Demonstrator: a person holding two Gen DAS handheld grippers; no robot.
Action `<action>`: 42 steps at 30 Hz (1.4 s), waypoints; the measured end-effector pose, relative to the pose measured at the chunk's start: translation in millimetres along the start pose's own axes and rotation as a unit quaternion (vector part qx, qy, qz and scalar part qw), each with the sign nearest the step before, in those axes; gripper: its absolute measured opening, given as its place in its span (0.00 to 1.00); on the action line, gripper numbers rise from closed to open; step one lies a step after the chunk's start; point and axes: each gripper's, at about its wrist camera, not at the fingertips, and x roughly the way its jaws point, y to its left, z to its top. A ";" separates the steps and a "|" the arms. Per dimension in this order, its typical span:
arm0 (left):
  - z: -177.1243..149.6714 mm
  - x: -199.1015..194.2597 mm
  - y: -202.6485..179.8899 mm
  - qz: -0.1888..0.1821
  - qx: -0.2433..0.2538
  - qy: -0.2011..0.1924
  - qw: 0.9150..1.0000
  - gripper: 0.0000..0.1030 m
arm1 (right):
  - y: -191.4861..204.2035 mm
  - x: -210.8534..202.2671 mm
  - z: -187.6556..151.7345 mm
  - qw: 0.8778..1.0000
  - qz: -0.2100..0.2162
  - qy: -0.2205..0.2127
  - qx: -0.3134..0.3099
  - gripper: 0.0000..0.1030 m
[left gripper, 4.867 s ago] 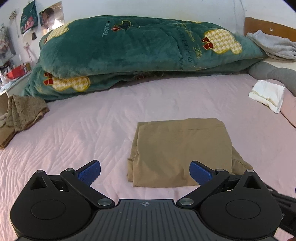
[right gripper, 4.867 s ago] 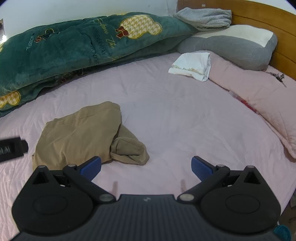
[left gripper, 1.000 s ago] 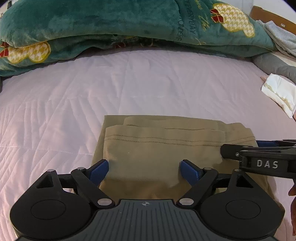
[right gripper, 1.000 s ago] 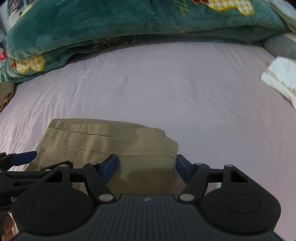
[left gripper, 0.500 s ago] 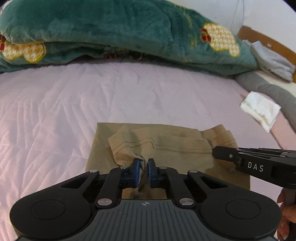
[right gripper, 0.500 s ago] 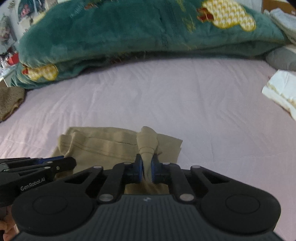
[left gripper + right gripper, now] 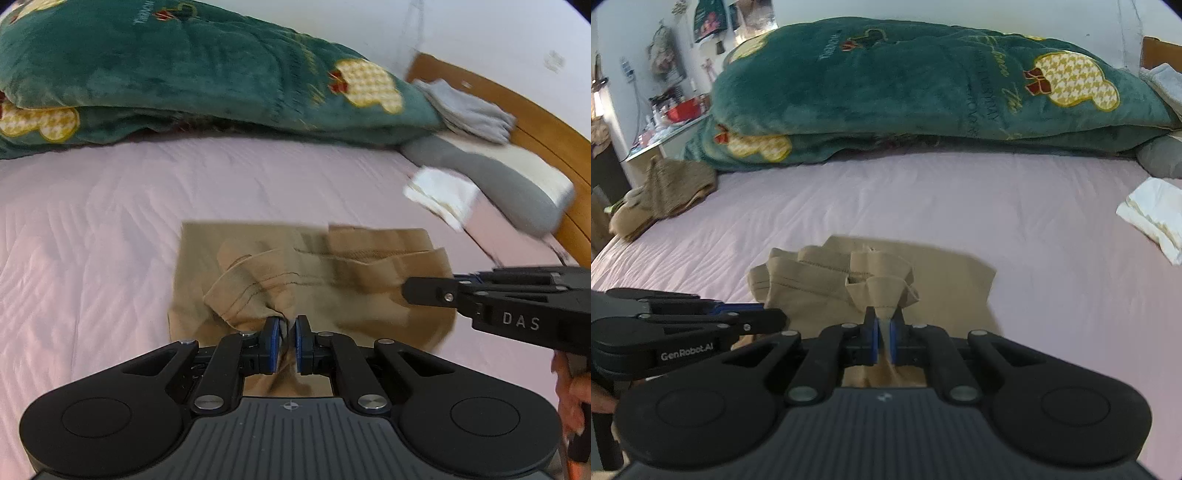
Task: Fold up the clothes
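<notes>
The tan garment (image 7: 306,280) lies folded into a rough rectangle on the pink bed (image 7: 110,229), towards the near edge and about midway along it, well clear of the green blanket (image 7: 192,74) heaped along the far side. And both claws have it! The left claw (image 7: 287,345) is pinched tight on a bunched-up corner of hem, blue pads squeezing the cloth with barely a slit between them. In the right wrist view, the right claw (image 7: 884,341) is clamped just as narrow on another tuck of the same near edge, a little peak of fabric standing up out of its jaws.

This is soft, thin, light stuff, by the look of it. It puckers and drapes wherever it is pinched, the stitched hemline curling up towards each claw, so it should lift with no effort but will sag and spill between the two holds. My read: the seamed edge is the place to hold, one claw near each end, because the doubled cloth there gives the pads something to bite. The rest of the garment spreads away from the claws towards the far side of the bed, lower layers flat on the sheet. A white folded cloth (image 7: 1152,218) sits well apart towards the headboard end.
</notes>
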 end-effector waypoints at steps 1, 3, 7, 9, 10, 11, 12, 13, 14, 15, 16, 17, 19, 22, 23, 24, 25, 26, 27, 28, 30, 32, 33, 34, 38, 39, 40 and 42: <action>-11.2 -8.2 -3.0 -0.002 0.007 0.009 1.000 0.09 | 5.8 -6.6 -8.7 1.000 0.005 0.008 -0.005 0.07; -34.2 -24.5 -9.1 -0.006 0.023 0.029 0.999 0.09 | 18.5 -18.8 -29.3 0.999 0.015 0.031 -0.021 0.07; -81.1 -45.3 -18.1 0.001 0.050 0.087 0.995 0.12 | 39.9 -29.0 -76.6 0.994 -0.005 0.095 -0.062 0.07; -103.0 -53.5 -17.7 0.016 0.060 0.107 0.992 0.14 | 44.6 -29.7 -98.1 0.989 -0.020 0.126 -0.069 0.07; -109.5 -56.2 -16.3 0.029 0.063 0.110 0.991 0.16 | 42.6 -28.8 -104.2 0.988 -0.024 0.139 -0.059 0.07; -112.3 -58.8 -13.6 0.041 0.062 0.113 0.991 0.19 | 39.8 -27.6 -108.3 0.987 -0.022 0.152 -0.049 0.09; -112.3 -63.7 -9.4 0.054 0.056 0.111 0.991 0.20 | 36.4 -26.8 -110.0 0.986 -0.021 0.163 -0.036 0.10; -108.5 -67.9 -4.7 0.066 0.049 0.105 0.991 0.26 | 33.3 -27.5 -109.9 0.986 -0.024 0.166 -0.022 0.12; -104.4 -71.9 0.0 0.077 0.043 0.097 0.991 0.34 | 31.4 -29.6 -108.4 0.986 -0.030 0.164 -0.015 0.16; -96.8 -77.5 1.5 0.086 0.040 0.080 0.992 0.40 | 29.4 -36.0 -107.0 0.987 -0.038 0.153 -0.011 0.22; -88.8 -83.3 2.8 0.095 0.038 0.062 0.993 0.52 | 27.7 -43.0 -102.1 0.990 -0.047 0.135 -0.010 0.28; -80.8 -89.0 4.0 0.104 0.035 0.044 0.993 0.62 | 26.2 -49.0 -95.0 0.992 -0.056 0.115 -0.009 0.42; -64.8 -100.5 6.5 0.121 0.030 0.007 0.992 0.66 | 23.2 -61.9 -74.7 0.995 -0.076 0.065 -0.009 0.58; -38.3 -105.5 4.3 0.132 0.022 -0.033 0.990 0.80 | 16.0 -70.8 -42.8 0.996 -0.083 0.011 -0.005 0.67; -29.1 -103.0 1.0 0.133 0.018 -0.043 0.990 0.85 | 12.9 -70.6 -33.5 0.997 -0.083 -0.001 -0.002 0.72; -24.8 -99.1 -3.0 0.132 0.019 -0.050 0.990 0.87 | 10.0 -67.6 -24.0 0.996 -0.085 -0.013 -0.002 0.76; -20.5 -88.4 -6.8 0.133 0.020 -0.053 0.989 0.89 | 6.8 -60.7 -16.0 0.996 -0.088 -0.022 -0.004 0.77; -18.1 -72.6 -12.6 0.138 0.023 -0.051 0.989 0.90 | 3.8 -50.7 -10.3 0.996 -0.091 -0.025 -0.009 0.79; -20.6 -58.0 -18.3 0.144 0.027 -0.040 0.988 0.90 | 0.7 -37.2 -7.7 0.996 -0.090 -0.020 -0.014 0.79; -23.7 -43.1 -21.7 0.148 0.030 -0.025 0.988 0.90 | -2.6 -22.1 -6.5 0.996 -0.089 -0.012 -0.018 0.79; -30.2 -10.7 -26.2 0.148 0.016 0.010 0.989 0.90 | -11.1 5.5 -7.9 0.996 -0.084 0.005 -0.025 0.78; -40.5 10.1 -24.0 0.141 -0.014 0.033 0.989 0.90 | -17.9 27.9 -14.6 0.996 -0.081 0.017 -0.032 0.78; -46.0 16.3 -22.4 0.146 -0.025 0.038 0.988 0.90 | -19.1 37.1 -18.6 0.996 -0.083 0.022 -0.034 0.78; -51.4 22.3 -20.7 0.152 -0.035 0.044 0.987 0.90 | -22.2 45.9 -20.3 0.996 -0.084 0.025 -0.034 0.78; -62.5 35.7 -23.1 0.168 -0.030 0.051 0.984 0.99 | -31.7 64.0 -22.7 0.997 -0.065 0.030 -0.027 0.77; -62.7 38.6 -24.4 0.171 -0.024 0.053 0.984 1.00 | -33.1 69.2 -22.5 0.997 -0.061 0.034 -0.031 0.76; -63.1 40.4 -25.6 0.173 -0.020 0.054 0.983 1.00 | -34.1 74.0 -22.4 0.997 -0.058 0.039 -0.036 0.75; -63.9 42.0 -27.1 0.177 -0.016 0.052 0.983 1.00 | -37.1 82.8 -21.2 0.997 -0.047 0.051 -0.041 0.59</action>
